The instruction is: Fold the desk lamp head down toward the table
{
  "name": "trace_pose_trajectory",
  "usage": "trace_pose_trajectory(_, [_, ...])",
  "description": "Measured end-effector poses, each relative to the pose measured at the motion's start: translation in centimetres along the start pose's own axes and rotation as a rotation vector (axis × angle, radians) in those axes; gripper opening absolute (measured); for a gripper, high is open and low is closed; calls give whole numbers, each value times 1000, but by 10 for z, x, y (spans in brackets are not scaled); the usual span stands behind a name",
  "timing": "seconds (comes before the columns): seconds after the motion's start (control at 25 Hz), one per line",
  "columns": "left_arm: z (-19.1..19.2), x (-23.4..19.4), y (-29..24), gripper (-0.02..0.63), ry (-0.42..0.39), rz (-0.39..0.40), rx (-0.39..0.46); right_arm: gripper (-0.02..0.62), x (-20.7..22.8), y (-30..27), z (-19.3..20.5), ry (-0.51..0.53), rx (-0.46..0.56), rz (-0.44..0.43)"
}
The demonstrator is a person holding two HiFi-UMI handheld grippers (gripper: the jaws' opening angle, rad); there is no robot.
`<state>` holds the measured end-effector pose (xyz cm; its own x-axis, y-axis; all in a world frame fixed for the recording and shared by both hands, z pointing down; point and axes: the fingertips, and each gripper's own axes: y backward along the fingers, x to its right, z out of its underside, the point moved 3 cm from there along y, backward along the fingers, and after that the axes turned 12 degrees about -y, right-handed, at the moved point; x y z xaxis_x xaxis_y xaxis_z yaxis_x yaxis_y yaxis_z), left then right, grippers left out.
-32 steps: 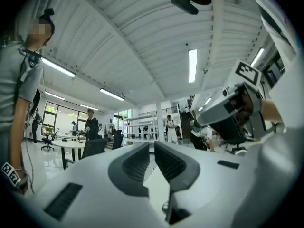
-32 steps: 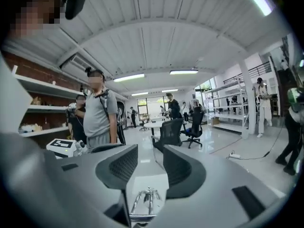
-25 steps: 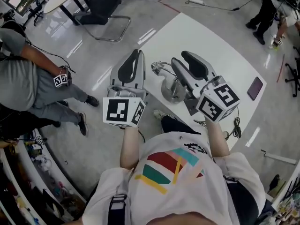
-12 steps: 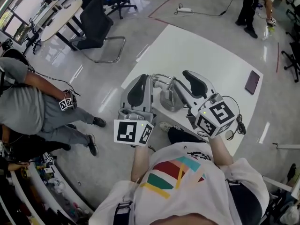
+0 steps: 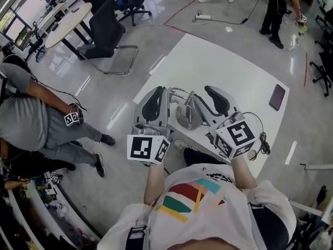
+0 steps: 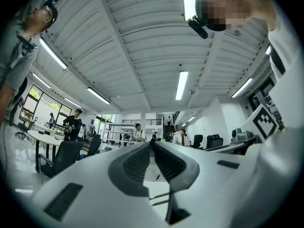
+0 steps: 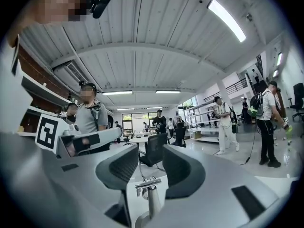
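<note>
**A:** What's the room like?

**B:** It's an open office with a glossy grey floor. There's a black chair (image 5: 106, 30) off the far left corner, and people stand around the sides. In the middle is a white worktop (image 5: 223, 61), which is mostly bare. A dark phone (image 5: 277, 97) lies near its right edge and a black cable (image 5: 263, 139) coils at the near right edge.

**A:** And the desk lamp?

**B:** The desk lamp (image 5: 186, 117) stands close to the near edge, nearer the left corner than the right. I can see its round metal base and a thin metal arm with a hinge. I can't pick out the head because the tools cover part of it.

**A:** What are the claws doing?

**B:** The left claw (image 5: 162, 90) is just left of the lamp. Its jaws are pressed almost together with nothing between them. The right claw (image 5: 200, 95) has its jaws standing well apart. In the right gripper view the hinged post rises in the gap between them, and neither pad touches it.

**A:** So which step is this?

**B:** I'd say it's the approach. Nothing is gripped and I see no sign that folding has begun.

**A:** What does the next move need?

**B:** Probably one claw has to steady the base or lower arm so the lamp doesn't tip off the near edge. The other then takes the upper arm or head and swings it down about the hinge. The left claw would have to widen before it could grip anything.
</note>
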<state>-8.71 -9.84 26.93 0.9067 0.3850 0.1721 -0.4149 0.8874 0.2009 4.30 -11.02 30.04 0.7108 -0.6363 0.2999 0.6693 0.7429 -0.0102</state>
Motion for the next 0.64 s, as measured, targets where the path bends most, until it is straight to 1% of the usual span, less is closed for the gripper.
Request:
trace_pose_trajectory(0.16, [4, 5, -1, 77, 12, 25, 3, 167, 3, -5, 0, -1, -5, 4])
trace_pose_trajectory(0.32, [7, 0, -6, 77, 29, 26, 7, 167, 1, -14, -4, 17, -4, 5])
trace_pose_trajectory(0.52, [10, -3, -12, 77, 18, 41, -8, 167, 2, -22, -9, 33, -9, 9])
trace_pose_trajectory(0.64, [12, 1, -13, 77, 29, 47, -12, 166, 2, -22, -10, 40, -12, 7])
